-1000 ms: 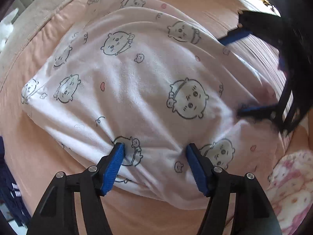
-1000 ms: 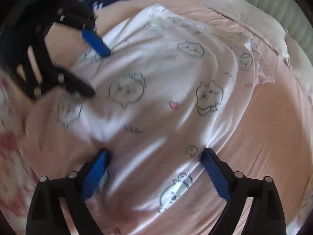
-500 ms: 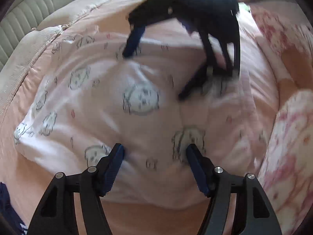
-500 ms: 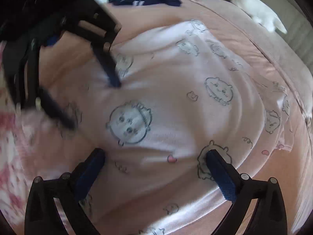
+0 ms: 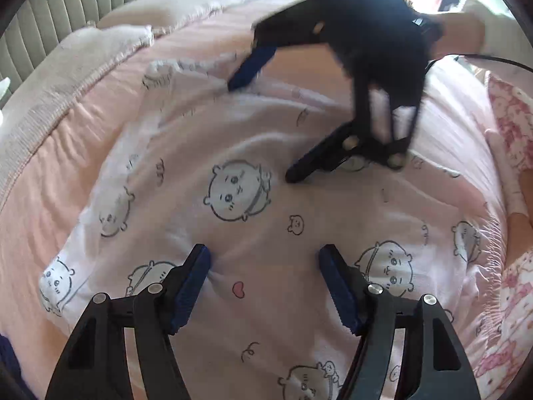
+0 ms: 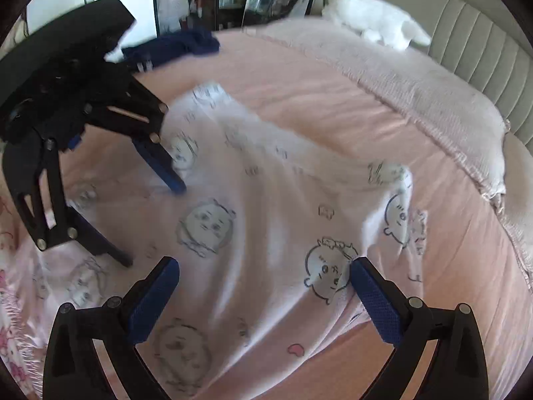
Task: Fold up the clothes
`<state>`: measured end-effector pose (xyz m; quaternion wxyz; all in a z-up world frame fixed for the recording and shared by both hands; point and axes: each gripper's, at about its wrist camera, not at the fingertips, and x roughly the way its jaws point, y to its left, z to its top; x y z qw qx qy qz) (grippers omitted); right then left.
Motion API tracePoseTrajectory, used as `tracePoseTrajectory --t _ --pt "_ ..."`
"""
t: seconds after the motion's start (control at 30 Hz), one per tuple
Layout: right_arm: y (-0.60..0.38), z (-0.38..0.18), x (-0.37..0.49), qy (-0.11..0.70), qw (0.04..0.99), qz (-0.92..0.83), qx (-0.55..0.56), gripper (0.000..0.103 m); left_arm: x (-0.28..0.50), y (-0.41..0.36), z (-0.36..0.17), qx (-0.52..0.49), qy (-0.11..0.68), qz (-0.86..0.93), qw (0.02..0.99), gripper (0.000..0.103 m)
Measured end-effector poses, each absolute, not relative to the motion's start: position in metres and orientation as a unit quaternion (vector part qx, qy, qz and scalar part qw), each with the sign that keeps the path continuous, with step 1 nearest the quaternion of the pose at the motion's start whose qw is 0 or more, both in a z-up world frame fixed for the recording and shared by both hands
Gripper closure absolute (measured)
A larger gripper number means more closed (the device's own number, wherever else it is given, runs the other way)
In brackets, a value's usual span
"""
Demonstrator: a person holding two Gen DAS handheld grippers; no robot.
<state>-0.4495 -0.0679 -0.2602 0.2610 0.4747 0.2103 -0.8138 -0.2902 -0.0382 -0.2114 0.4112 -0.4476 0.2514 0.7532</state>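
Grippers over printed garment on bed, folding at an early stage.

Left gripper [image 5: 265, 281]: jaws apart, nothing clamped, tips pressing on the pale pink cartoon-print garment [image 5: 266, 206] directly beneath. Right gripper [image 6: 263, 295]: jaws wide, empty, low over the same cloth. Garment lies rumpled across the pink bed [image 6: 333, 100], one edge turned over ahead of the right gripper; no tidy fold shows, so smoothing and folding apparently remain. Dark blue clothing [image 6: 173, 46] beyond, untouched.

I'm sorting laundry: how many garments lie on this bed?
2: the pink cartoon-print garment spread mid-bed, and a navy garment bunched at the far edge. Others may be hidden.
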Motion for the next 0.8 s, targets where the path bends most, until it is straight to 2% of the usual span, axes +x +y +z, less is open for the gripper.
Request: tracePoseTrajectory --t 0.1,0.23,0.3,0.4,0.53,0.6,0.63,0.67,0.7,0.8 --pt "-0.031 -0.263 -0.450 0.213 0.274 -0.809 0.474 0.000 -0.278 -0.088 -0.209 -0.449 0.236 0.765 0.397 0.034" --pt "0.026 -0.252 -0.441 0.178 0.218 -0.820 0.499 0.000 -0.292 -0.118 -0.195 -0.447 0.186 0.802 0.349 0.034" --pt "0.021 -0.231 -0.443 0.155 0.228 -0.852 0.445 0.000 -0.301 -0.107 -0.184 -0.405 0.172 0.821 0.363 0.034" --pt "-0.023 -0.215 -0.473 0.139 0.272 -0.870 0.388 0.000 -0.361 -0.060 -0.199 -0.413 0.163 0.815 0.373 0.034" --pt "-0.051 -0.252 -0.521 0.116 0.272 -0.838 0.459 0.000 -0.395 -0.049 -0.221 -0.439 0.154 0.800 0.378 0.034" --pt "-0.024 -0.259 -0.526 0.053 0.275 -0.841 0.464 0.001 -0.398 -0.052 -0.219 -0.448 0.167 0.793 0.378 0.034" --pt "-0.013 -0.254 -0.522 0.036 0.285 -0.846 0.449 0.006 -0.394 -0.057 -0.217 -0.448 0.193 0.792 0.368 0.034" --pt "-0.012 -0.253 -0.519 0.063 0.276 -0.846 0.452 0.021 -0.390 -0.061 -0.216 -0.450 0.216 0.790 0.356 0.034" --pt "-0.006 -0.250 -0.513 0.086 0.256 -0.847 0.458 0.024 -0.386 -0.065 -0.215 -0.453 0.234 0.790 0.342 0.034" --pt "0.003 -0.238 -0.488 0.134 0.208 -0.851 0.463 0.022 -0.357 -0.060 -0.207 -0.447 0.260 0.788 0.334 0.034"
